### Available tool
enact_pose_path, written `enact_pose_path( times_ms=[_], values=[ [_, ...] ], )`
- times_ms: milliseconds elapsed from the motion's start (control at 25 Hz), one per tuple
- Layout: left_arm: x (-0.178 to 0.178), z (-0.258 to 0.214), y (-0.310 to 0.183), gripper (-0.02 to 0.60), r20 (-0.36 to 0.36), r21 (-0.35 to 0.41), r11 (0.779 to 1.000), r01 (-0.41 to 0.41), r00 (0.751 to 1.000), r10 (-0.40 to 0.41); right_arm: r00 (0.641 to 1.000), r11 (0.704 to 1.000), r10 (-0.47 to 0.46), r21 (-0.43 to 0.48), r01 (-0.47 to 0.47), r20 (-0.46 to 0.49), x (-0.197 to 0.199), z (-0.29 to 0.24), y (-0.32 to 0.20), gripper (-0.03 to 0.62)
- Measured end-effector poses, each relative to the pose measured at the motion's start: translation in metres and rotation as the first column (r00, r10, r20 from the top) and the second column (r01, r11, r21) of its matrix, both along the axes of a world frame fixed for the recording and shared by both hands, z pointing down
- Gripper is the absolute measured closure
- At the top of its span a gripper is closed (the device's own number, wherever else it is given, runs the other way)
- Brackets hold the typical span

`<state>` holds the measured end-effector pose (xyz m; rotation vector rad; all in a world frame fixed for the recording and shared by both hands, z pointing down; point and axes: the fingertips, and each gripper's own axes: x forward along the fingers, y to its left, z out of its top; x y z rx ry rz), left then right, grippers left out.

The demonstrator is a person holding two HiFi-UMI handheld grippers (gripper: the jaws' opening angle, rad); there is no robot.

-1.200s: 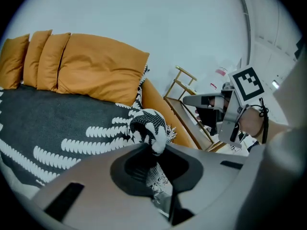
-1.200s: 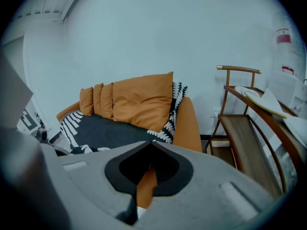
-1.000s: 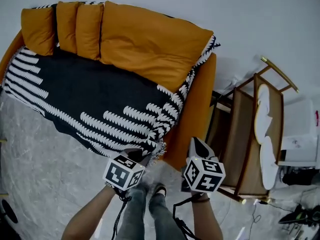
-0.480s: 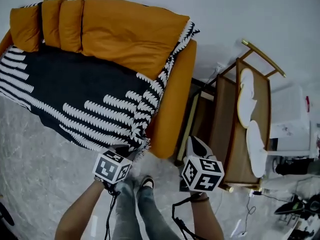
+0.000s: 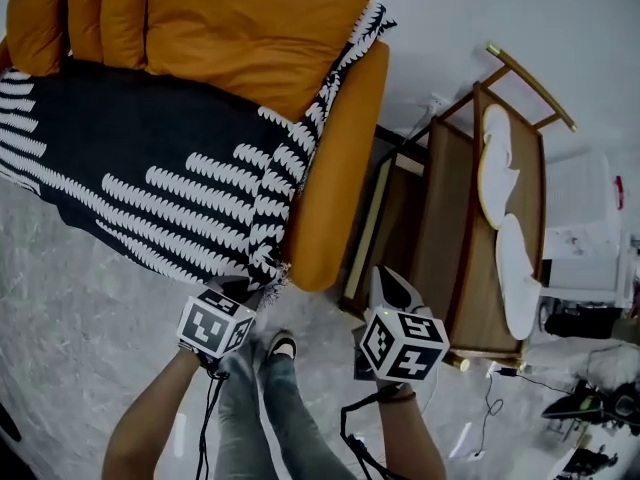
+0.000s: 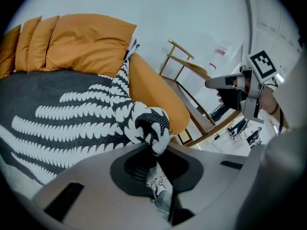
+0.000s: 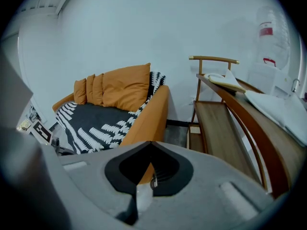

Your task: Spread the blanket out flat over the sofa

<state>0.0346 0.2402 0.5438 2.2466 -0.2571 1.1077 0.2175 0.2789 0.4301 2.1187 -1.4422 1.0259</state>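
A black blanket (image 5: 150, 168) with white leaf rows covers the seat of the orange sofa (image 5: 330, 168) and runs up behind the big cushion (image 5: 240, 28). My left gripper (image 5: 243, 290) is at the sofa's front right corner, shut on the blanket's corner. In the left gripper view that corner (image 6: 151, 123) bunches up right at the left gripper (image 6: 154, 152). My right gripper (image 5: 388, 286) hovers over the floor beside the armrest. In its own view the right gripper (image 7: 151, 145) is shut with nothing in it, and the blanket (image 7: 91, 123) lies beyond.
A wooden rack (image 5: 450, 218) stands close to the right of the sofa, with white cloths (image 5: 520, 268) on its top. The person's legs and shoes (image 5: 262, 368) are on the grey floor between the grippers. Cables and gear (image 5: 590, 408) lie at the far right.
The left gripper has shifted left with the blanket corner still in it. The sofa has slid up and left in the head view. The right gripper has barely moved.
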Motion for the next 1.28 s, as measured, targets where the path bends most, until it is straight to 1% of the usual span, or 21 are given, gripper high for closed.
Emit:
enact_pose_path(
  times_ms=[120,240,480,800,1000,1120,1280],
  values=[
    [0.002,0.014,0.006,0.545,0.009,0.006,1.000,-0.009,1.000,0.009,1.000,1.000,0.013,0.007,-0.013,0.021,0.001,0.009,0.003,0.589],
    [0.006,0.030,0.015,0.545,0.010,0.004,1.000,-0.006,1.000,0.006,1.000,1.000,0.017,0.009,-0.018,0.017,0.006,0.015,0.005,0.589],
    [0.006,0.064,0.020,0.545,-0.022,-0.043,0.998,0.047,0.999,-0.048,1.000,1.000,0.014,0.005,-0.014,0.007,0.009,0.034,0.004,0.589],
    [0.004,0.099,0.022,0.543,-0.036,-0.070,0.997,0.036,0.999,-0.038,1.000,1.000,0.012,-0.012,-0.012,0.010,0.000,0.058,-0.004,0.589],
    [0.003,0.104,0.026,0.541,-0.013,-0.106,0.994,0.031,0.999,-0.032,1.000,0.998,0.011,-0.068,-0.009,0.019,-0.001,0.052,-0.010,0.589],
    [0.004,0.109,0.024,0.538,-0.012,-0.118,0.992,0.052,0.998,-0.054,1.000,0.998,0.000,-0.069,0.001,0.014,0.004,0.049,-0.013,0.589],
    [0.002,0.126,0.022,0.537,-0.025,-0.154,0.985,0.080,0.996,-0.085,1.000,0.997,-0.003,-0.073,0.003,0.006,0.007,0.057,-0.015,0.589]
  ],
)
